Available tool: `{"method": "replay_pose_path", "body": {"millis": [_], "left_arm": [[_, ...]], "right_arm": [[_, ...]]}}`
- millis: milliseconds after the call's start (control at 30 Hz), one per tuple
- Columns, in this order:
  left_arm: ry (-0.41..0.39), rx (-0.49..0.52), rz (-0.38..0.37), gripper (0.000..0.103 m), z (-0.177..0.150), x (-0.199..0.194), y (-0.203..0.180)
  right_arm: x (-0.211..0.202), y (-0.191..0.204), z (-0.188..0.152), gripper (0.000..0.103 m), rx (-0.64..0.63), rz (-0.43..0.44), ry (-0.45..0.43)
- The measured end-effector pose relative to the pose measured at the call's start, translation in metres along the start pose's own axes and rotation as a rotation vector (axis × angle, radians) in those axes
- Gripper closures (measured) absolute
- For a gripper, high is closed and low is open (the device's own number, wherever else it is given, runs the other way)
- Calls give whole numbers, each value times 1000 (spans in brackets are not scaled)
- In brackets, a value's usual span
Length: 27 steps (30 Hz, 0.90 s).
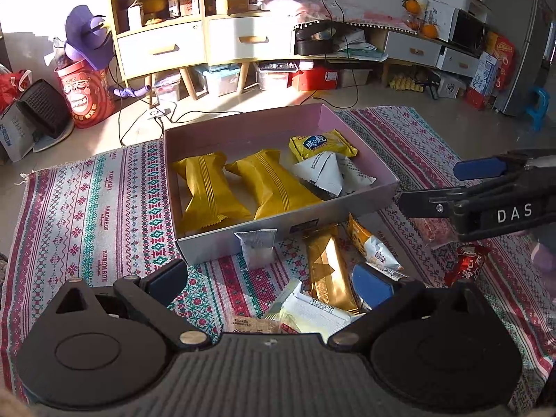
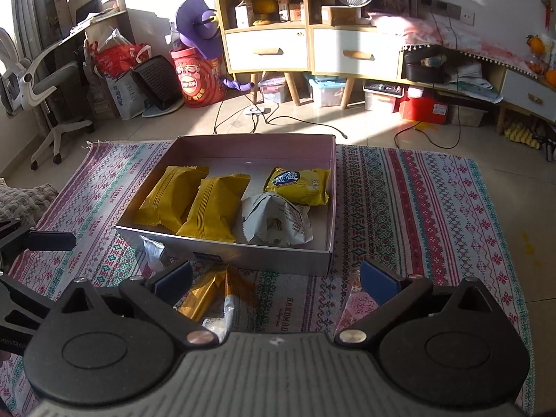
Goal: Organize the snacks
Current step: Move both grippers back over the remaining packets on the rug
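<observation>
Nearest the left wrist camera, the left gripper (image 1: 269, 283) hangs with its jaws spread wide and nothing between them, above a loose heap of snacks on the patterned cloth (image 1: 87, 208). Between its fingers lie a white-and-pale-yellow packet (image 1: 312, 314) and a long gold bar wrapper (image 1: 328, 271), whose long axis runs away from the camera toward the box. A small silver sachet (image 1: 258, 247) stands against the near wall of the box, and an orange-and-white packet (image 1: 373, 246) and a red wrapper (image 1: 467, 266) lie to the right.

The right gripper (image 2: 276, 283) is also wide open and empty, low in front of the box's near wall, with a pink packet (image 2: 356, 307) just beside its right finger.

The pink cardboard box (image 1: 361, 128) sits on the cloth beyond the heap. Inside, two dark yellow pillow packs (image 1: 208, 189) lie side by side, long axes running front to back, next to a white crumpled packet (image 1: 328, 172) and a bright yellow packet (image 1: 321, 144) toward the far right corner.
</observation>
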State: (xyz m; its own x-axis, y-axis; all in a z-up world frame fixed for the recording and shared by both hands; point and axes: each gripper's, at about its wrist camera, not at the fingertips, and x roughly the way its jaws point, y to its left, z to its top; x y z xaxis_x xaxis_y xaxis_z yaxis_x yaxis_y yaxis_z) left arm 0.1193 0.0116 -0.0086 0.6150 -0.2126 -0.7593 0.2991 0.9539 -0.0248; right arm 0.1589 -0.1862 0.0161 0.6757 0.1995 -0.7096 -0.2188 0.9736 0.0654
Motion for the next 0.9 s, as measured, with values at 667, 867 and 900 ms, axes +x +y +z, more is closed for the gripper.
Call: {"method": "replay_pose_path", "body": {"millis": [667,867,900], "left_arm": [[-6,-84,9,0,-55,-29,35],[8,-96,14,0,-73,-32,44],[8,-93,14,0,-76,-32,44]], "right_arm": [[-10,7,-47,1,-34,27,38],[-15,11,-64,1,-95,16,18],[-16,12,-68,1,-105,19,13]]}}
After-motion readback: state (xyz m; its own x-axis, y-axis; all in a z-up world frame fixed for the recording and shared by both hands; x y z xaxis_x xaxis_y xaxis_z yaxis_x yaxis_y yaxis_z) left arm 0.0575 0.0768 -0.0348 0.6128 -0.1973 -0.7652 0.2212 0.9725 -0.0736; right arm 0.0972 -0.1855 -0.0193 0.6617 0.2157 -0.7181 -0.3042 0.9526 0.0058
